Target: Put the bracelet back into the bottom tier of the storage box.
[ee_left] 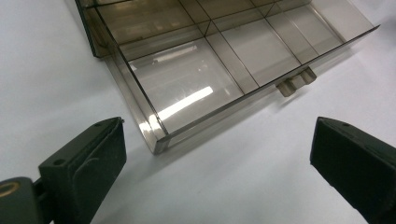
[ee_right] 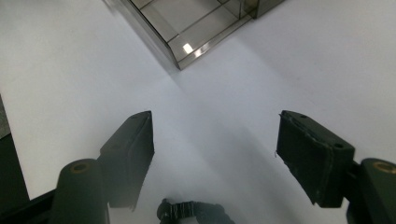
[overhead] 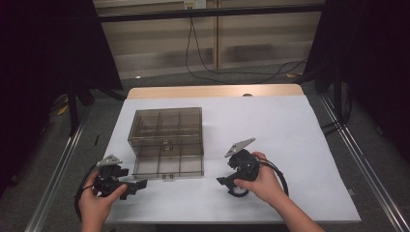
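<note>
Though smoky, compartmented drawer [ee_left: 196, 88] (pulled out)

Left gripper view: drawer [ee_left: 224, 70] cut off at top edge; rear compartments out of frame. Right gripper view: only one corner of drawer [ee_right: 196, 28] inside frame. High view: cabinet [overhead: 167, 126] contents too small and dim to tell.
</note>
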`<state>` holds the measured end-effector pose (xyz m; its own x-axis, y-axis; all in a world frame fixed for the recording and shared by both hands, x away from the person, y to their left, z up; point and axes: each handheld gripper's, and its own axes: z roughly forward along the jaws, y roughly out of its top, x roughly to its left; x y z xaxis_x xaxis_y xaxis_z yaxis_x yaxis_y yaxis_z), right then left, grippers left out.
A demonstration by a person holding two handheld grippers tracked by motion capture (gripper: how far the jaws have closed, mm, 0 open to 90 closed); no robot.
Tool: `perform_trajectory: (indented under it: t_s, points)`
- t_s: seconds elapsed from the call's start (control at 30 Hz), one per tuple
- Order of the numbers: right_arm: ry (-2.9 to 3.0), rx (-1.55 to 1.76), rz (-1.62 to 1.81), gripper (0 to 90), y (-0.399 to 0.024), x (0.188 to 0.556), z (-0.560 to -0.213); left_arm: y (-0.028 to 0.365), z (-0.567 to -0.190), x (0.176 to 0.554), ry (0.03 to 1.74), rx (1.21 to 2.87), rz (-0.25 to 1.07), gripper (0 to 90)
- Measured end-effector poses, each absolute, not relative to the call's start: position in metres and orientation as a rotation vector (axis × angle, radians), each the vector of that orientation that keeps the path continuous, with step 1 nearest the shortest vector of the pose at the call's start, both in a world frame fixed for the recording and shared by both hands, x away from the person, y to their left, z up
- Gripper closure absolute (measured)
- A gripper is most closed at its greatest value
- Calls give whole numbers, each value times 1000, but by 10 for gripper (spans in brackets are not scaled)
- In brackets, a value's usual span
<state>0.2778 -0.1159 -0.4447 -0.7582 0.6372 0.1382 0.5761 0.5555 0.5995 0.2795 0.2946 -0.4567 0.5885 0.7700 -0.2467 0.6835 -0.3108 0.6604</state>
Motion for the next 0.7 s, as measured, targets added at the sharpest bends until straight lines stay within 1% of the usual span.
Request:
perform_trajectory:
  t_s: [0.1,0.27,0.43,0.7]
  points:
    - [2685,1055,980,266,-119,278,-446,296,-456,279,1146,2075,165,26]
    - [2688,1055,973,264,-121,277,-446,297,-456,278,1116,2084,156,10]
    - [2690,1067,975,258,-122,277,-445,300,-456,275,1067,2111,167,10]
    - [2697,1051,966,256,-125,275,-443,301,-457,275,1078,2116,164,14]
